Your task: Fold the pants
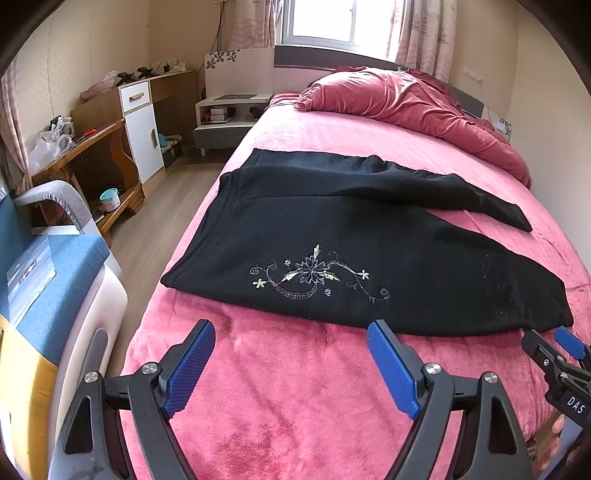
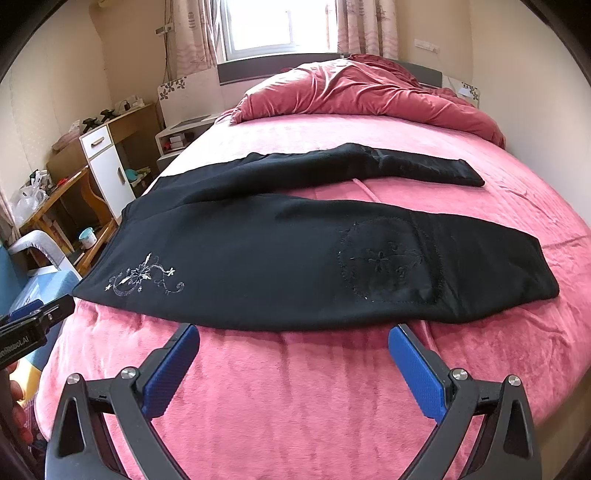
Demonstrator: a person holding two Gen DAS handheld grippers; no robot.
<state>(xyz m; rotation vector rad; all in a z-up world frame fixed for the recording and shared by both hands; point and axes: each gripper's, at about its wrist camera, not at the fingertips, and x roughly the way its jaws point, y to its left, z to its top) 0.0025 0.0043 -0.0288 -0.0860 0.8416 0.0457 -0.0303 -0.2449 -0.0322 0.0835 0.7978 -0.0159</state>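
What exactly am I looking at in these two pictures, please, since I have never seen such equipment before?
A person holds a two-finger gripper in each hand; a fisheye camera on each looks forward along its blue-padded fingers. One picture comes from the left gripper, the other from the right gripper. Both are open and hold nothing. Ahead lie black pants, spread across a pink blanket on a bed, legs apart, with pale floral embroidery near the waist. They are not yet folded. A rumpled red duvet lies at the far end, under a window.
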